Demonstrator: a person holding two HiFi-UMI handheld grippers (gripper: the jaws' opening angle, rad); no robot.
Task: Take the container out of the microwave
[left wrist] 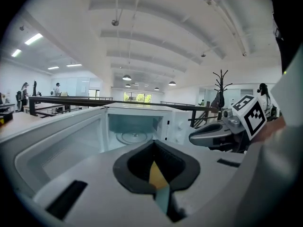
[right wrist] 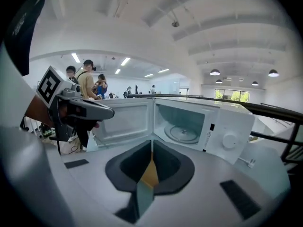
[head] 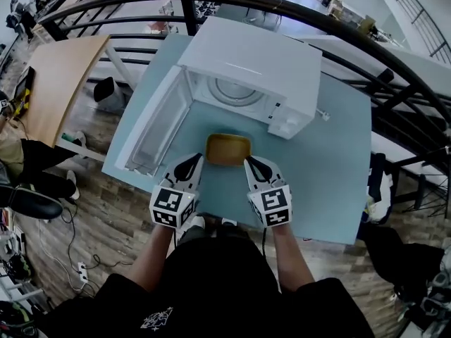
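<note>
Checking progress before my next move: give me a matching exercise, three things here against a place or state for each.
Things:
1. door
2. container
3. turntable

Places or states:
A. on the table, in front of the microwave
B. swung open
C. inside the microwave, nothing on it

Pairs: 1-B, 2-A, 3-C

Right gripper (right wrist: 151, 144), 6 o'clock: jaws meet at the tips, with a yellow sliver of container (right wrist: 150, 171) visible through the gap beneath them. Microwave (right wrist: 213, 124) at 3 o'clock, door (right wrist: 124, 119) swung open, turntable (right wrist: 182, 134) visible inside. Left gripper (right wrist: 106, 111) at 9 o'clock.
</note>
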